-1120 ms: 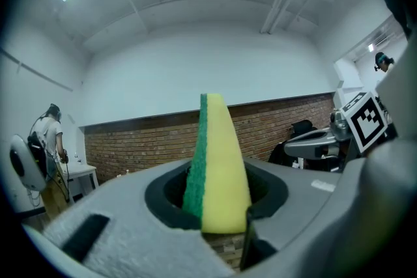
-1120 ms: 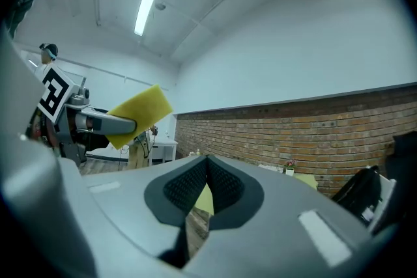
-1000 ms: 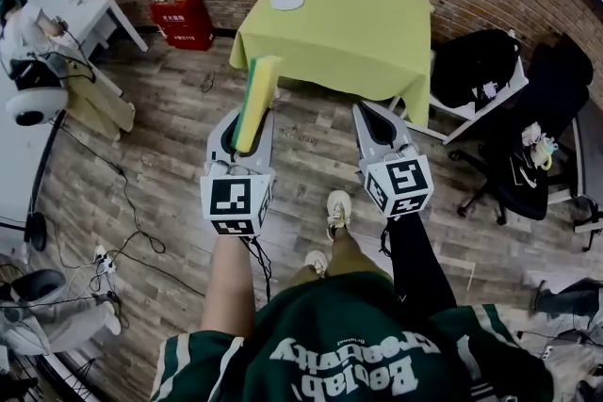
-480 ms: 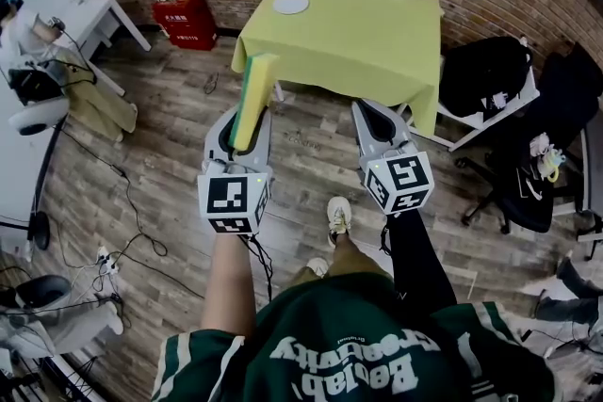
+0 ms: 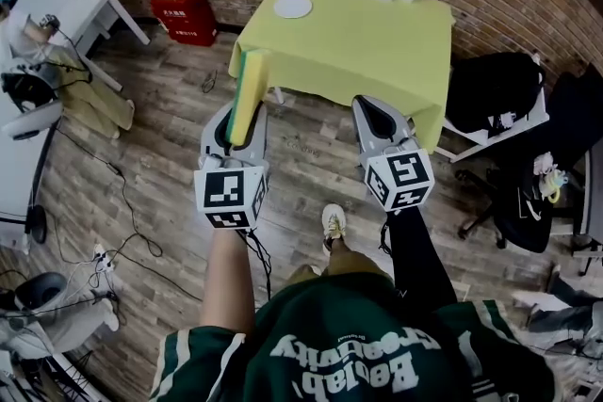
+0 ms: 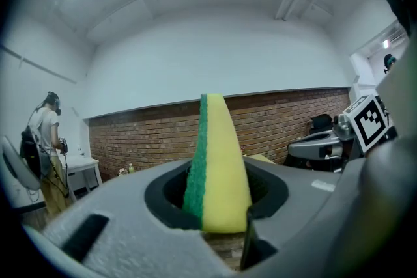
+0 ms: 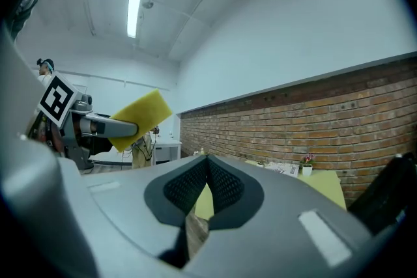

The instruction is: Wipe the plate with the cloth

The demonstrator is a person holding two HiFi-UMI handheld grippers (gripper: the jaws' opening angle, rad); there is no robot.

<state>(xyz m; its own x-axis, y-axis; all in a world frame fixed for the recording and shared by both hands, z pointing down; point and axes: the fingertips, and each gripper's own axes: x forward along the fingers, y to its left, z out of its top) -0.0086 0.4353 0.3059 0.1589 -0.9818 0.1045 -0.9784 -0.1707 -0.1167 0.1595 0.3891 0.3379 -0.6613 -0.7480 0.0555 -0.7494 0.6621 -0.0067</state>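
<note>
Brick walling backs a square table [image 5: 358,38] draped in yellow-green and standing on plank flooring [image 5: 141,165]; the white plate [image 5: 293,6] sits near its far left corner, well apart from both tools (a red box [image 5: 184,16] stands by the wall, left of the table). The left gripper [image 5: 242,122] is clamped on a yellow sponge [image 5: 248,89] with one green face, which sticks out edge-on beyond the jaws, over the floor short of the table. The right gripper [image 5: 367,106], beside it, has its jaws pressed together with nothing between them.
</note>
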